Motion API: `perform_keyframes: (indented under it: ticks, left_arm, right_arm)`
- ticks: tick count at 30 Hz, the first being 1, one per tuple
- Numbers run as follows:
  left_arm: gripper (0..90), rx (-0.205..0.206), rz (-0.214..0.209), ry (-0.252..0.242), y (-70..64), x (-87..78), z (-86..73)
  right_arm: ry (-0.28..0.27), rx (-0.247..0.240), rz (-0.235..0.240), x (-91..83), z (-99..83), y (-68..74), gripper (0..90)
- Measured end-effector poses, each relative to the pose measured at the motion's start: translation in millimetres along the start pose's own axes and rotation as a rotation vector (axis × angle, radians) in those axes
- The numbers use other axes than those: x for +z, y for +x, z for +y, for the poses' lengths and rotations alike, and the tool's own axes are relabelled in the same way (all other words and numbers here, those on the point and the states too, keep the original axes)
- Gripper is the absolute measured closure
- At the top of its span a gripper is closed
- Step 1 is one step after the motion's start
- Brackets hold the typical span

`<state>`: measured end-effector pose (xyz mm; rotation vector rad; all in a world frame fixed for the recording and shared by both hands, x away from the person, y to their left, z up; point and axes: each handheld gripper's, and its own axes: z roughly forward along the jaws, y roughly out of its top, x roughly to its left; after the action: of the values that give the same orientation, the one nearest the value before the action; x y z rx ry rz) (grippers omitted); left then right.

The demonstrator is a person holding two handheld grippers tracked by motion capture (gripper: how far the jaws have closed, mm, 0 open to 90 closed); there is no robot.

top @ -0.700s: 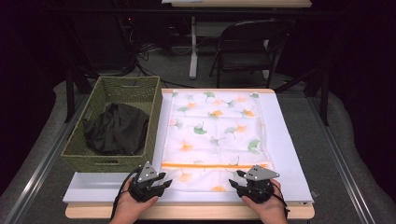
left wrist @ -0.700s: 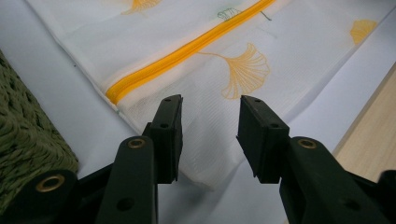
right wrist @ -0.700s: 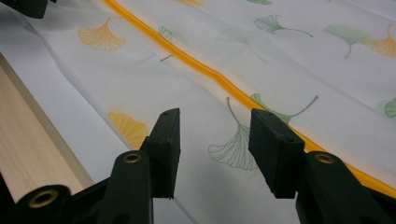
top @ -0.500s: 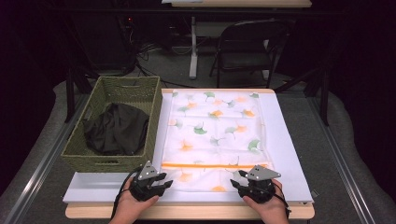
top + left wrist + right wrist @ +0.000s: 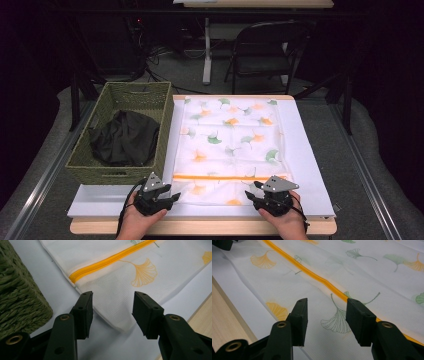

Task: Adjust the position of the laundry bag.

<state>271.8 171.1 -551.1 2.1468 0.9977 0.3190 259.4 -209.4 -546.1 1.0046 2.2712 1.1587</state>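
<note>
From above, a leaf-print cloth [image 5: 231,150] lies flat on the table [image 5: 310,170], both grippers at its near edge. The left gripper [image 5: 112,312], jaws wide, frames a corner for pinching. The right gripper [image 5: 327,317], equally wide, straddles the orange stripe [image 5: 317,277].

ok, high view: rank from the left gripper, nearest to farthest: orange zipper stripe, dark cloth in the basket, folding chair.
From the left gripper, at the near edge of the table:
1. Orange zipper stripe, just ahead and to the right, across the leaf-print cloth.
2. Dark cloth, ahead and to the left, inside the woven basket.
3. Folding chair, beyond the table's far edge, to the right.
</note>
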Motion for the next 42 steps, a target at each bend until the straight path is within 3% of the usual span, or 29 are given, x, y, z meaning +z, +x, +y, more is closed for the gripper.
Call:
perform_keyframes:
  ticks: [7,12,20,28,31,42]
  left_arm:
    - [47.8,0.015,0.025,0.024,0.1,3.7,1.7]
    - [47.6,-0.024,0.041,0.017,2.7,0.5,-1.1]
    - [47.3,-0.029,0.069,0.037,3.9,1.4,-4.1]
    - [50.3,0.010,0.071,0.037,1.7,10.5,-2.5]
    - [52.2,0.036,0.073,0.037,-1.1,11.2,-2.2]
    - [55.8,0.029,0.066,0.031,-3.9,12.4,-2.1]
  right_arm:
    - [-0.007,0.023,0.000,0.7,-0.2,-4.5,52.1]
    - [-0.026,0.033,-0.032,-3.4,-0.2,-7.9,52.3]
    - [-0.063,0.032,-0.056,-13.3,1.1,-9.0,53.8]
    - [-0.009,0.105,-0.040,-7.0,-2.3,-22.5,54.9]
    - [-0.006,0.110,-0.042,-7.1,-3.3,-25.1,55.4]
    - [-0.015,0.130,-0.103,-6.5,-3.1,-40.0,55.8]
